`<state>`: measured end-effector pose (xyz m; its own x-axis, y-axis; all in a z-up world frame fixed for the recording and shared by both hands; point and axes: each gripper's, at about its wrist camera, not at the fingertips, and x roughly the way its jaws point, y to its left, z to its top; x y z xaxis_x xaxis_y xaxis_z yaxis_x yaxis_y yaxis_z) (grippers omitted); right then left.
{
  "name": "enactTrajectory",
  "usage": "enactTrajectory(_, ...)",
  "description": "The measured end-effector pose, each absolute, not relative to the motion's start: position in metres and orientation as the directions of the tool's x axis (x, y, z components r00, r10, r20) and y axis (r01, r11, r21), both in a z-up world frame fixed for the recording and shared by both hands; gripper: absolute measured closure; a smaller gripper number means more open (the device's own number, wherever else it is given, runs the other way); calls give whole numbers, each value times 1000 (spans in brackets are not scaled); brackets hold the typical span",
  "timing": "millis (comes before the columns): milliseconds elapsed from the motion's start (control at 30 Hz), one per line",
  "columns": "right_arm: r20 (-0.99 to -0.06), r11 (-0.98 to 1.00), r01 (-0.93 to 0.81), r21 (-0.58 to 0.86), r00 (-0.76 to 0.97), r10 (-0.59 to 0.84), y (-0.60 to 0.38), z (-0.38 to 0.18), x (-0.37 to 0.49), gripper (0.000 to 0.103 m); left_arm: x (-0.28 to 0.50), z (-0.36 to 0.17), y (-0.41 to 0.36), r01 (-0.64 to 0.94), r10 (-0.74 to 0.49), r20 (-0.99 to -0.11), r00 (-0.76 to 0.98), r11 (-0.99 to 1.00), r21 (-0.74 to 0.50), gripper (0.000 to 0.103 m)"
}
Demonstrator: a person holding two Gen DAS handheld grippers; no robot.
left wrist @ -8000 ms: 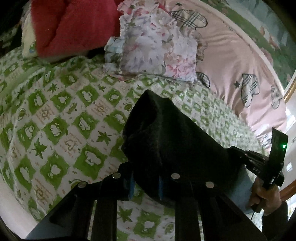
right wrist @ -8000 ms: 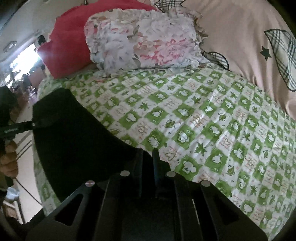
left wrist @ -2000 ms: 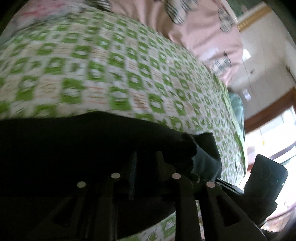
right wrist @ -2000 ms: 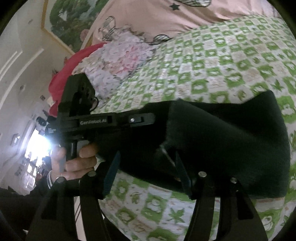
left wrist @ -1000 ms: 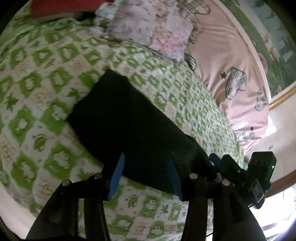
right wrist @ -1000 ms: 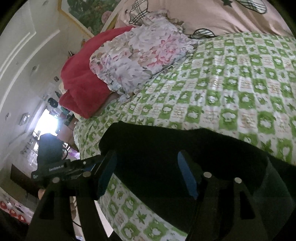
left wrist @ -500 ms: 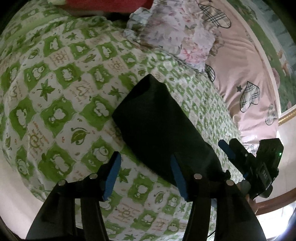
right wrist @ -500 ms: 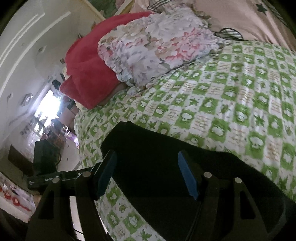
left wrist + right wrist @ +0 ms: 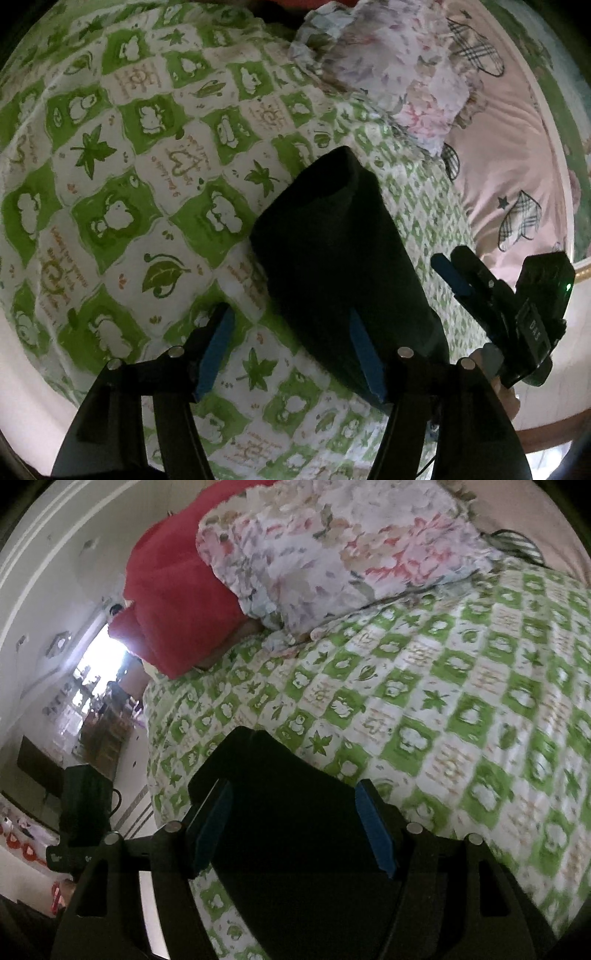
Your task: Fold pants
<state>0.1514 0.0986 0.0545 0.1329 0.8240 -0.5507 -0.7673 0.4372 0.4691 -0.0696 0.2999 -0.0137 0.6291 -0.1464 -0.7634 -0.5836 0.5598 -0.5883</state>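
Observation:
The black pants [image 9: 343, 266] lie folded in a narrow bundle on the green-and-white checked bedspread [image 9: 122, 192]. My left gripper [image 9: 291, 354] hovers at the bundle's near end, its jaws opening. Its right blue pad [image 9: 365, 354] overlaps the cloth's edge; the left pad [image 9: 218, 350] is over bare bedspread, and neither presses on anything. In the right wrist view the pants [image 9: 288, 794] spread flat beneath my right gripper [image 9: 291, 830], which stands open with wide-apart pads. That right gripper [image 9: 454, 273] also shows right of the bundle, held off it by a hand [image 9: 502, 395].
A floral pillow [image 9: 332, 546] and a red blanket [image 9: 173, 598] lie at the head of the bed. A pink quilt with plaid hearts [image 9: 509, 177] covers the far side. The bed's near edge [image 9: 22, 354] drops off on the left, with the room floor beyond.
My left gripper's jaws have spread wider and slid toward the bundle's near left edge. The right gripper has drawn back off the pants. The pants lie still on the bedspread.

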Motion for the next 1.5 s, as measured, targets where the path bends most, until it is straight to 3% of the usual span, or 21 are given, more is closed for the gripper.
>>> enactTrajectory(667,-720,285,-909,304,-23,694,205,37,175,34,-35,-24,302,-598,-88,-775,626,583,-550,40)
enactTrajectory(700,-726,273,-915,298,-32,687,209,35,174,37,-34,-24,302,-599,-83,-774,628,584,-548,43)
enactTrajectory(800,-736,249,-919,306,-62,674,218,31,173,63,-30,-26,303,-608,-50,-779,625,594,-526,54)
enactTrajectory(967,-719,236,-922,307,-62,692,215,33,167,74,-28,-27,304,-587,-59,-766,640,607,-536,76)
enactTrajectory(1067,-701,238,-918,317,-58,711,207,37,166,79,-26,-23,301,-583,-62,-763,644,607,-541,82)
enactTrajectory(1500,-537,231,-899,372,-6,844,131,85,156,82,-21,42,265,-455,-71,-677,732,689,-564,85)
